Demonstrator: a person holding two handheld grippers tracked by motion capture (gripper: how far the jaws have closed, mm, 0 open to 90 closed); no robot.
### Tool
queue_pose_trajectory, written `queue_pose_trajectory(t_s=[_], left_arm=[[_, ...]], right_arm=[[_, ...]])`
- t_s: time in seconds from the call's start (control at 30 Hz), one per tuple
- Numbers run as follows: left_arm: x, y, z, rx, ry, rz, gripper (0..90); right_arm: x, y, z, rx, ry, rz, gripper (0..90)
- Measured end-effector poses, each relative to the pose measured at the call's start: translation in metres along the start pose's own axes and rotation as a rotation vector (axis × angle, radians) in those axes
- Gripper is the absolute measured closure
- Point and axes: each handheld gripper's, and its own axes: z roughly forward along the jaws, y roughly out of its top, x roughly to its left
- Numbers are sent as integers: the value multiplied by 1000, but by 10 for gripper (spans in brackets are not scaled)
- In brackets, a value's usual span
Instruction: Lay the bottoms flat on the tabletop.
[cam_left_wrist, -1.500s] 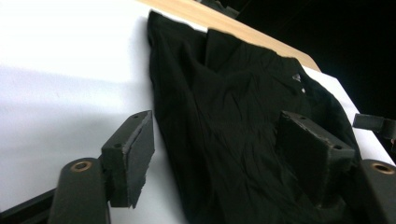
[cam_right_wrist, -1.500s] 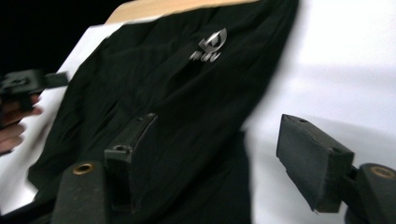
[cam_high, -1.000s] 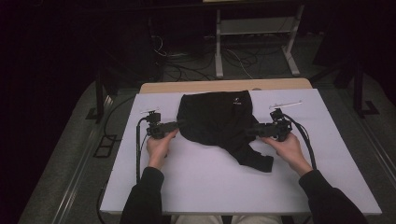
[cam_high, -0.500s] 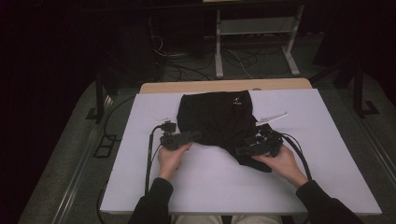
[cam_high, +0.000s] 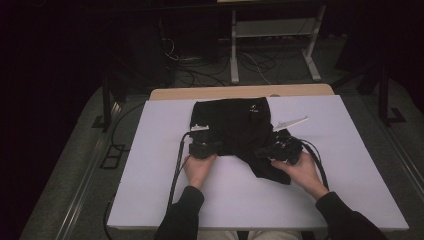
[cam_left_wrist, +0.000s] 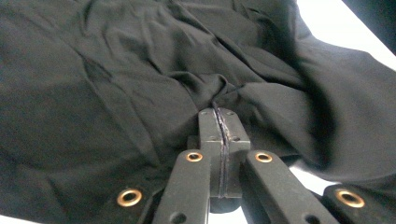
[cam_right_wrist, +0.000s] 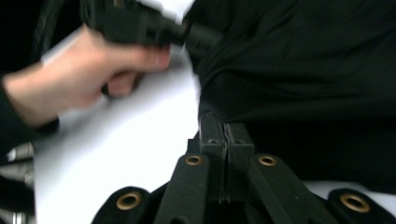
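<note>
Both hands sit low on the white table (cam_high: 150, 165), forearms coming in from the near edge, each gripper aimed inward at the black garment (cam_high: 235, 130) between them. The left gripper (cam_left_wrist: 219, 116) has just clamped its jaws together, and a bunched fold of fabric is pinched right at the tips. The right gripper (cam_right_wrist: 219, 126) has snapped closed too, biting the cloth's edge. The garment is matte black, wrinkly, with a small white logo, spreading away beyond both sets of jaws. Long axis: can't really tell.
</note>
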Motion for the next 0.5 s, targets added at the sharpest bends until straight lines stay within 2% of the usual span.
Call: queue_pose_trajectory(t_s=[0.07, 0.13, 0.23, 0.27, 0.33, 0.37, 0.4, 0.43, 0.47, 0.5], left_arm=[[1, 3, -4, -9, 13, 0, 891], [3, 7, -8, -14, 28, 2, 891], [6, 14, -17, -27, 23, -3, 892], [6, 17, -19, -23, 36, 8, 892], [7, 24, -24, -21, 46, 23, 892], [7, 24, -24, -21, 46, 23, 892], [8, 31, -28, -34, 48, 23, 892], [8, 31, -28, -34, 48, 23, 892], [8, 40, -31, -37, 50, 34, 892], [8, 40, -31, -37, 50, 34, 892]], right_arm=[[-7, 4, -14, -46, -3, 22, 877], [-18, 6, -30, -104, -7, 69, 878], [-35, 7, -49, -159, -41, 128, 879], [-40, 8, -54, -172, -57, 140, 879], [-50, 9, -62, -185, -109, 160, 879], [-57, 9, -65, -191, -125, 182, 879], [-65, 9, -68, -193, -150, 205, 879], [-70, 8, -68, -187, -175, 214, 879], [-78, 6, -68, -172, -215, 223, 879], [-82, 5, -67, -167, -225, 236, 878]])
